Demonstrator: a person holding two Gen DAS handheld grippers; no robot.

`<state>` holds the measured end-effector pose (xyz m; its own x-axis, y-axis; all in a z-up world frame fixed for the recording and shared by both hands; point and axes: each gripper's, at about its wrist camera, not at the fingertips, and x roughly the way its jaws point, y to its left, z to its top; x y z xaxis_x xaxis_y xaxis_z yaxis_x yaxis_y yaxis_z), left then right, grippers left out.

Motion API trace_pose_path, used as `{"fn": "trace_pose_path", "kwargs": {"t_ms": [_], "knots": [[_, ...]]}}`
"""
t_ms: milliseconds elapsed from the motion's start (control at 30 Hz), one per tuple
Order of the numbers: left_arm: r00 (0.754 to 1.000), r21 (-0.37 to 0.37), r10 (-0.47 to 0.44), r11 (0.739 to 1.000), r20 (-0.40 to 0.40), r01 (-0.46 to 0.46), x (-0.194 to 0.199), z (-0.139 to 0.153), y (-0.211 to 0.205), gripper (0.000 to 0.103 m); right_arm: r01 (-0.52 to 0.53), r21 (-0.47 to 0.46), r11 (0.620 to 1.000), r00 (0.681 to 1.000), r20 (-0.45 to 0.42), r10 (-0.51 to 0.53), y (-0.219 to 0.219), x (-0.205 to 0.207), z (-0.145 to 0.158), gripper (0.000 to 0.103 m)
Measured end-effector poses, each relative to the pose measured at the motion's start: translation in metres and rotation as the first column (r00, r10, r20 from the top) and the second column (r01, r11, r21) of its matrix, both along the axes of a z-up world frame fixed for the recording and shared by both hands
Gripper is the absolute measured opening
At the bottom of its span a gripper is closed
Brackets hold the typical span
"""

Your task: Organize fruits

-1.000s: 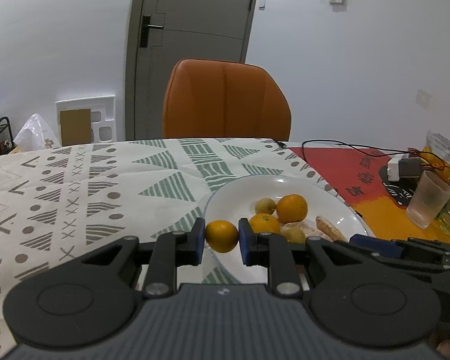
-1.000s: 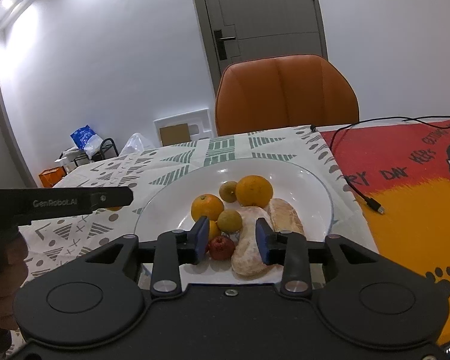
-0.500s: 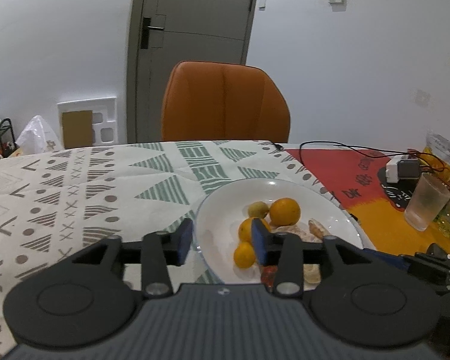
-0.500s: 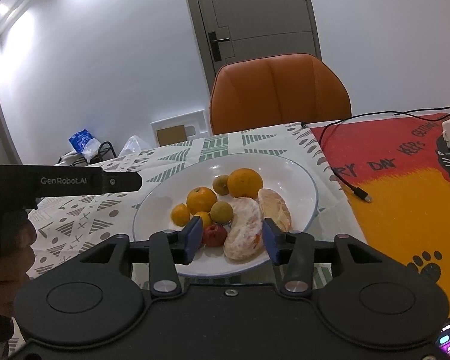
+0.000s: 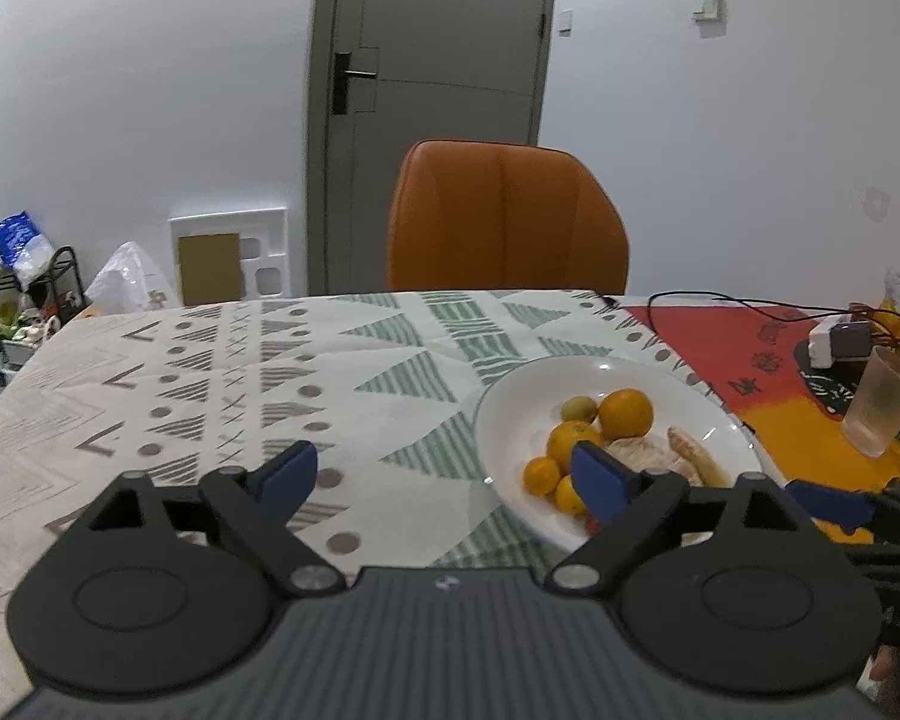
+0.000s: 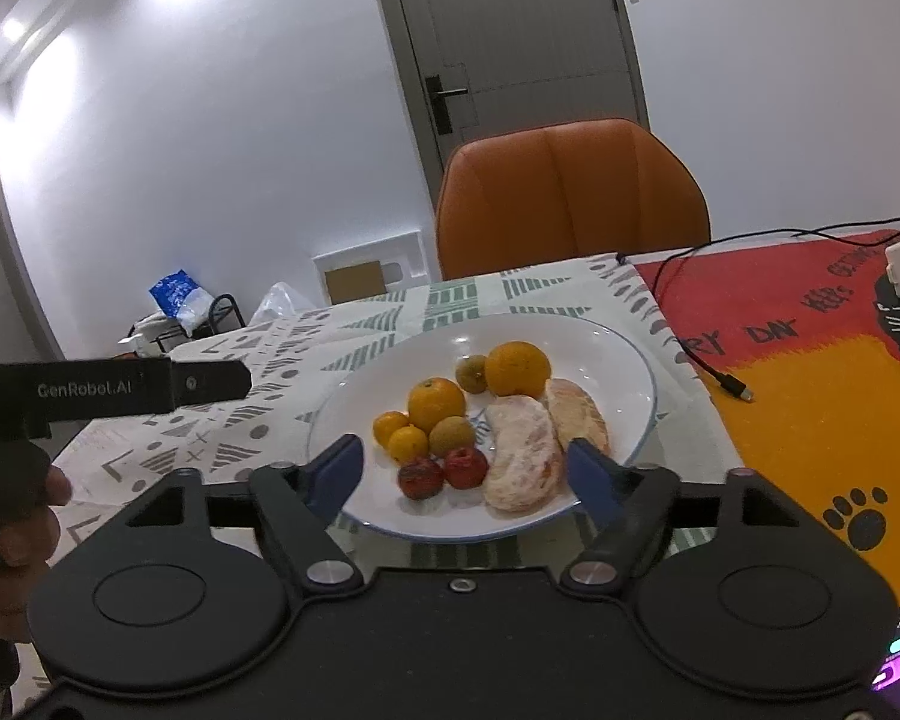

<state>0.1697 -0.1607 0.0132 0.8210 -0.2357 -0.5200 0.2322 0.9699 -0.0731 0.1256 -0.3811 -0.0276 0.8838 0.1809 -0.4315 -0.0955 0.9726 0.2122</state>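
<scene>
Both grippers look finished with a drop-off: the left gripper [image 5: 444, 474] and right gripper [image 6: 465, 471] are spreading their jaws with nothing between them. All the fruit, oranges [image 6: 517, 369] included, sits on the white plate [image 6: 624, 360] near the table's front edge. Next comes backing away, I'd guess

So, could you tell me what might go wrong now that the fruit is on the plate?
1. The right gripper, empty and opening, hangs low over the plate; dipping could knock the red fruits or peeled segment at the near rim.
2. The small oranges lie loose and could roll.
3. The left gripper is close to the plate's edge and could nudge it.
</scene>
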Motion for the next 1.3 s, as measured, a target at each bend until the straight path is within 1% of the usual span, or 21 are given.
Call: {"fn": "trace_pose_path", "kwargs": {"t_ms": [167,233,333,500,733,1100,1300], "knots": [[1.0,0.006,0.018,1.0,0.001,-0.018,-0.014,0.004,0.011,0.095,-0.01,0.011,1.0,1.0,0.012,0.01,0.006,-0.009,0.006,0.088],[1.0,0.01,0.023,1.0,0.001,-0.023,-0.019,0.006,0.015,0.097,-0.015,0.019,1.0,1.0,0.016,0.015,0.009,-0.012,0.008,0.096],[0.999,0.012,0.037,0.999,-0.004,-0.037,-0.026,0.008,0.019,0.098,-0.022,0.018,1.0,0.999,0.026,0.022,0.013,-0.018,0.012,0.103],[0.998,0.012,0.06,0.998,-0.008,-0.06,-0.039,0.011,0.03,0.099,-0.032,0.008,0.999,0.999,0.028,0.032,0.02,-0.025,0.015,0.103],[0.996,0.023,0.084,0.996,-0.007,-0.084,-0.054,0.015,0.044,0.101,-0.024,0.024,0.999,0.999,0.024,0.023,0.027,-0.034,0.018,0.103],[0.992,0.025,0.127,0.992,0.0,-0.127,-0.075,0.021,0.069,0.103,-0.064,-0.001,0.998,0.997,0.039,0.064,0.046,-0.046,0.026,0.103],[0.989,0.033,0.148,0.988,-0.007,-0.148,-0.085,0.02,0.079,0.103,-0.07,0.01,0.997,0.997,0.03,0.07,0.049,-0.052,0.025,0.103]]}}
